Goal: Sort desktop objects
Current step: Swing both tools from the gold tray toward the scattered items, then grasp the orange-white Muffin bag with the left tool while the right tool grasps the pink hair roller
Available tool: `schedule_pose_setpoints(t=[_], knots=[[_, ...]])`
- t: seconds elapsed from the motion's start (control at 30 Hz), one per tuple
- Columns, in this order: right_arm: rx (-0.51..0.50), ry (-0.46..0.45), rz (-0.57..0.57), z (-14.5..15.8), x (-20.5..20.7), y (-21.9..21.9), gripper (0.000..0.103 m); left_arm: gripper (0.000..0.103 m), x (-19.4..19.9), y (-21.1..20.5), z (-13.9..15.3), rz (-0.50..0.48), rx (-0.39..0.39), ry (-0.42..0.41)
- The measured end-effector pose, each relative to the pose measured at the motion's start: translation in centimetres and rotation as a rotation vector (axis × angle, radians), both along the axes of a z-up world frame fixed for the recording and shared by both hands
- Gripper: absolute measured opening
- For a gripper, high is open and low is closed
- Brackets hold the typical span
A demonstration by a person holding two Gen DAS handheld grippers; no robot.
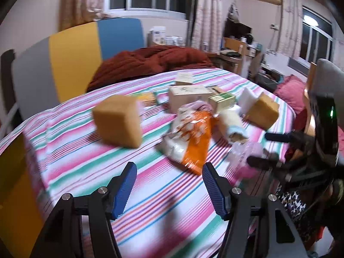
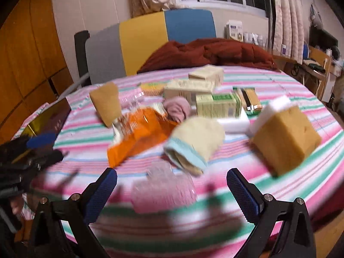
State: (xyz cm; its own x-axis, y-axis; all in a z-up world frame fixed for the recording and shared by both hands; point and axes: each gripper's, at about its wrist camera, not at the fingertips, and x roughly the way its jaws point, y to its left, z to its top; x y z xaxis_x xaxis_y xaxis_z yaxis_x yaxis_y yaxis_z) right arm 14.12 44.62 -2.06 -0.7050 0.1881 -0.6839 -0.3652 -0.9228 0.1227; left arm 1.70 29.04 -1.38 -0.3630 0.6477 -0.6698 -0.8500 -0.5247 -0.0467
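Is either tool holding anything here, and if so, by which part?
Nothing is held. The left tool and the right tool are both open over the striped sheet, with nothing touching their pads.

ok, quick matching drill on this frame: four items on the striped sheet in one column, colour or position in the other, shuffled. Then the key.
Things
1. snack bag
2. mitt
3. carton
4. near sponge block

Descriptions
A. cream with a light blue cuff
B. tan, at the right edge of the pile in the right wrist view
C. orange and white, crumpled, left of the mitt
D. pale green print, behind the mitt

Pairs: 1-C, 2-A, 3-D, 4-B
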Motion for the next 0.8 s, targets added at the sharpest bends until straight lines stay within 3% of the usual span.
schedule_pose_setpoints(t=[0.23, 0.57, 0.8], knots=[[-0.026, 0.003, -0.012, -2.4, 0.0, 0.3, 0.103, 0.065, -1.3, 4.4, -0.8, -0.093, 0.004, -0.060], [0.098, 0.086, -0.008, -4.2, 0.1, -0.7, 0.103, 0.065, -1.6, 9.4, -1.8, -0.143, -0.089, 0.067], [0.104, 0.133, -0.009, -4.4, 0.3, -0.6, 0.103, 0.068, -3.3, 10.4, -3.3, -0.136, -0.092, 0.002]])
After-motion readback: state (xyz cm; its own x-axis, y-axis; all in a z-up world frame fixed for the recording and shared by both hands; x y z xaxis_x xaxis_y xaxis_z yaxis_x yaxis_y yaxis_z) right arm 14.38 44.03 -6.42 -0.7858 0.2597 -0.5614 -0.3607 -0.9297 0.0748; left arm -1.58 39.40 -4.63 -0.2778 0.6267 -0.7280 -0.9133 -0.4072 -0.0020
